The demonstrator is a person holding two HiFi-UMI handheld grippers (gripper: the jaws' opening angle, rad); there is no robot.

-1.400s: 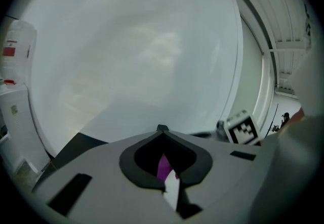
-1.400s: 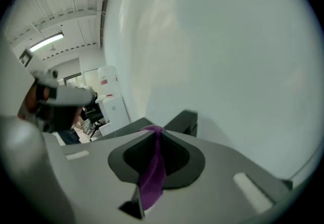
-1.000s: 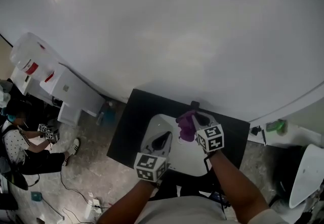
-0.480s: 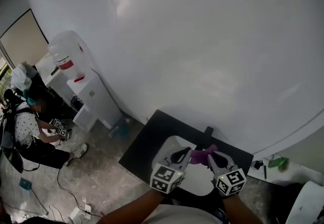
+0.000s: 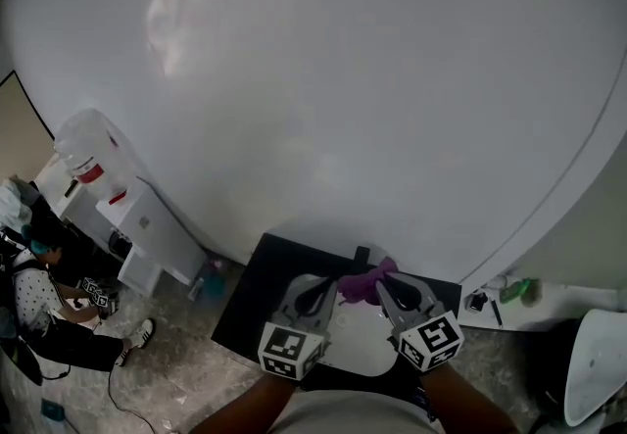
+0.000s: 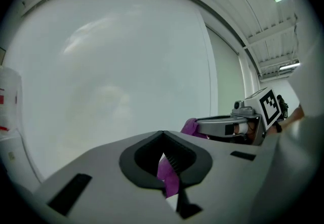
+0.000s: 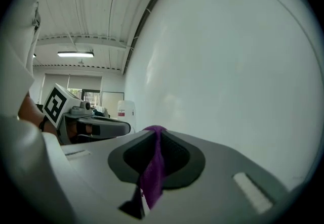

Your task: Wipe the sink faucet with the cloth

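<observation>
A purple cloth (image 5: 364, 282) hangs bunched between my two grippers, above the white sink basin (image 5: 361, 336) set in a black counter (image 5: 250, 290). A small dark faucet (image 5: 361, 255) stands at the basin's far edge, just beyond the cloth. My left gripper (image 5: 323, 291) is shut on one end of the cloth (image 6: 169, 177). Shut on the other end (image 7: 152, 170) is my right gripper (image 5: 388, 289). In each gripper view the jaws point up at the white wall, with the other gripper alongside, so sink and faucet are hidden there.
A large curved white wall (image 5: 372, 99) rises behind the counter. At the left stand a water dispenser (image 5: 90, 160) and a white cabinet (image 5: 147, 226), with a seated person (image 5: 39, 300) on the floor side. A green item (image 5: 523, 291) lies on the ledge at right.
A second ago only the right gripper held the cloth by the faucet, and the left hung apart. The left gripper has since closed in and shut on the cloth. The head view has swung.
</observation>
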